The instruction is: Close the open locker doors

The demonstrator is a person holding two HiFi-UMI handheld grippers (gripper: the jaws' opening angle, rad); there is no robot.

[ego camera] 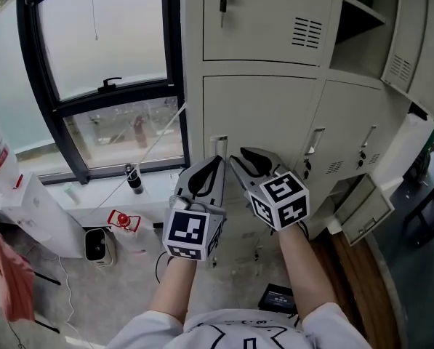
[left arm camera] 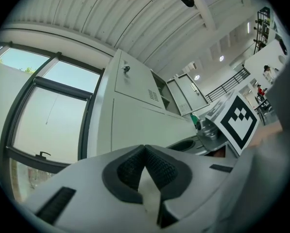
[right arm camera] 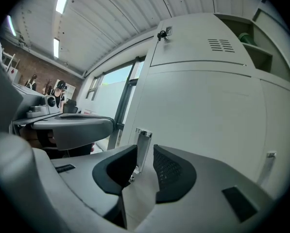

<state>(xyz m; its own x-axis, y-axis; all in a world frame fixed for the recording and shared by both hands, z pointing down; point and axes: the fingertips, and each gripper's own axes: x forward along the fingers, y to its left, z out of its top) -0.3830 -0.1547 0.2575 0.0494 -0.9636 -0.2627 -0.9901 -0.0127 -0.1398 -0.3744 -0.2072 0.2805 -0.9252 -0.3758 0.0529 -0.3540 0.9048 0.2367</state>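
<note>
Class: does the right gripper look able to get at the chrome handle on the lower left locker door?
Very likely yes: the right gripper has its jaws apart, the chrome handle stands between them, and nothing looks to be in the way.

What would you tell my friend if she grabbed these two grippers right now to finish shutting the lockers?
Left gripper: shut, nothing in it.
Right gripper: jaws apart, lined up on the metal handle of the closed middle door; no grip visible.
Open: the upper door at top right and the small lower door at bottom right.
Done: the top left door is shut, with a key in it.
Left to do: probably move right and push both open doors closed.
</note>
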